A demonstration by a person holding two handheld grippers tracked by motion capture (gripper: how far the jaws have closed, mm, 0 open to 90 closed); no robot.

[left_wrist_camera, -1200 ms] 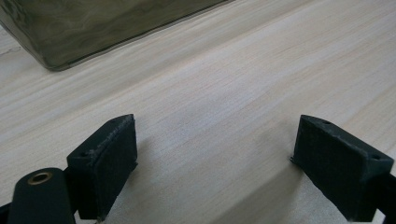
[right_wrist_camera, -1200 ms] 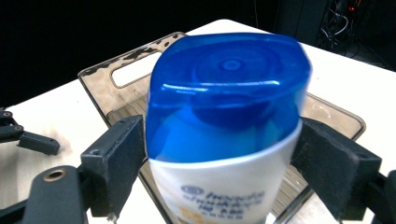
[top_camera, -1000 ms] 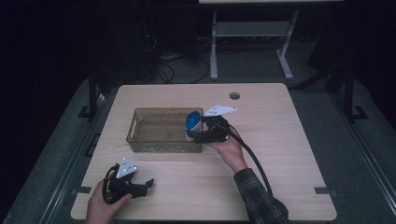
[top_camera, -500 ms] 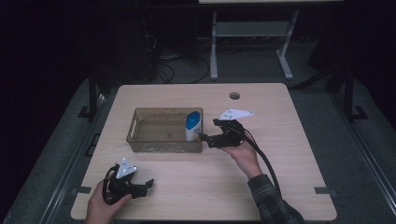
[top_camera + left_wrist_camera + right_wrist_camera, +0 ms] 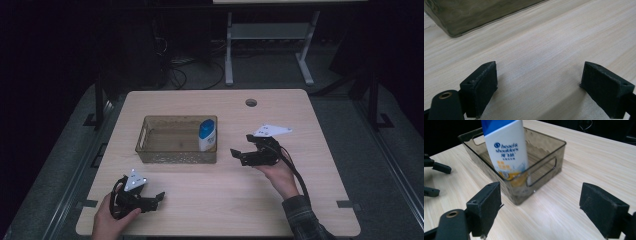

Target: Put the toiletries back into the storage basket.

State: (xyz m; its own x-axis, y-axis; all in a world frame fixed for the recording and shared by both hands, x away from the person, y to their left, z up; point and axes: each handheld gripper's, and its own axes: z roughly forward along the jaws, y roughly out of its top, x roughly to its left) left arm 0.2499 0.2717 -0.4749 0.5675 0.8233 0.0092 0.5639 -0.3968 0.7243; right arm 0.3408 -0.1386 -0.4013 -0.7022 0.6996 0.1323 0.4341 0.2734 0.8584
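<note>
A white shampoo bottle with a blue cap (image 5: 206, 135) (image 5: 507, 150) stands upright in the right end of a smoky clear plastic basket (image 5: 150, 155) (image 5: 544, 150). To the right of the basket, a short way off, my right gripper (image 5: 235, 154) (image 5: 540, 207) is open, its jaws pointing at the basket with nothing between them. Near the table's front left edge my left gripper (image 5: 159, 198) (image 5: 539, 87) rests low over the wood, open and empty. One corner of the basket (image 5: 466, 15) lies ahead of it.
The light wooden table (image 5: 280, 200) has a round cable hole (image 5: 251, 102) at the back. A metal frame stand (image 5: 270, 35) and cables sit on the dark floor behind. The left gripper's jaws (image 5: 434, 177) appear at the left edge of the right gripper view.
My right gripper has let go of the bottle and drawn back to the right, away from the basket. The bottle stays standing inside it. The left gripper has not moved.
</note>
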